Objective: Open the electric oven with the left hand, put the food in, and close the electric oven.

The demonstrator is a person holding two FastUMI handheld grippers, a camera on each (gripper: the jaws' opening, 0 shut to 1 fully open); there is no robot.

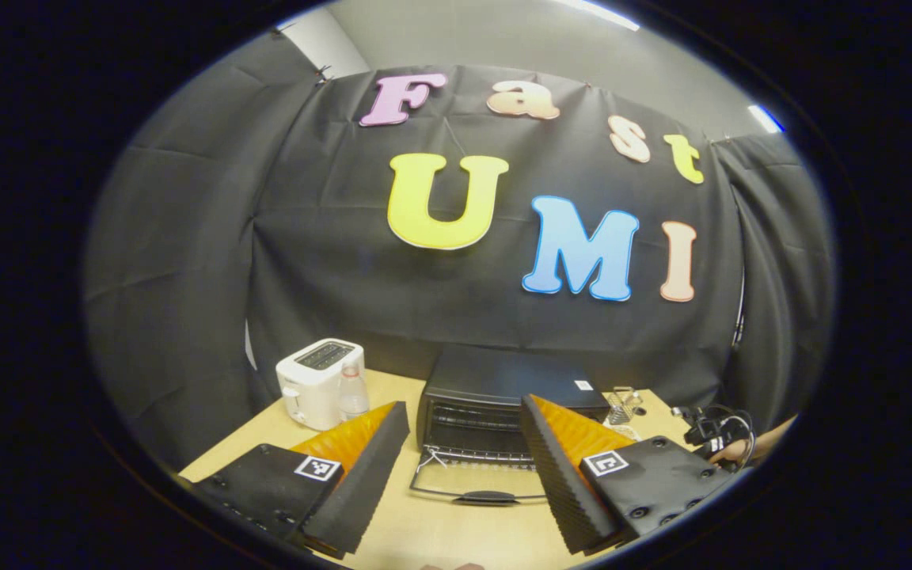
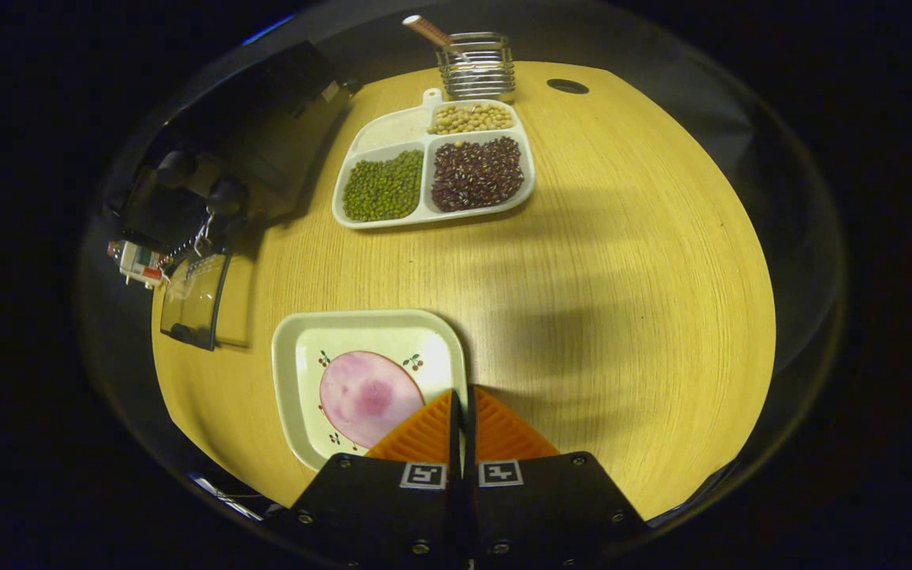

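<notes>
The oven (image 1: 503,396) sits at the back of the wooden counter (image 1: 456,530) against the black cloth wall, and its glass door (image 1: 476,480) lies folded down flat toward the front. The left hand-held gripper (image 1: 464,467) hangs in front of it with its fingers spread wide, holding nothing. To the oven's left stand a white toaster (image 1: 315,380) and a small clear bottle (image 1: 352,393) just beside it.

In the right gripper view, the right hand-held gripper (image 2: 462,412) has its fingers pressed together at the near right edge of a square plate (image 2: 298,364); whether they pinch the rim I cannot tell. A round pink slice of food (image 2: 365,396) lies on the plate. Farther back sits a divided tray (image 2: 526,178) of beans and grains, with a wire holder (image 2: 478,67) behind it.
</notes>
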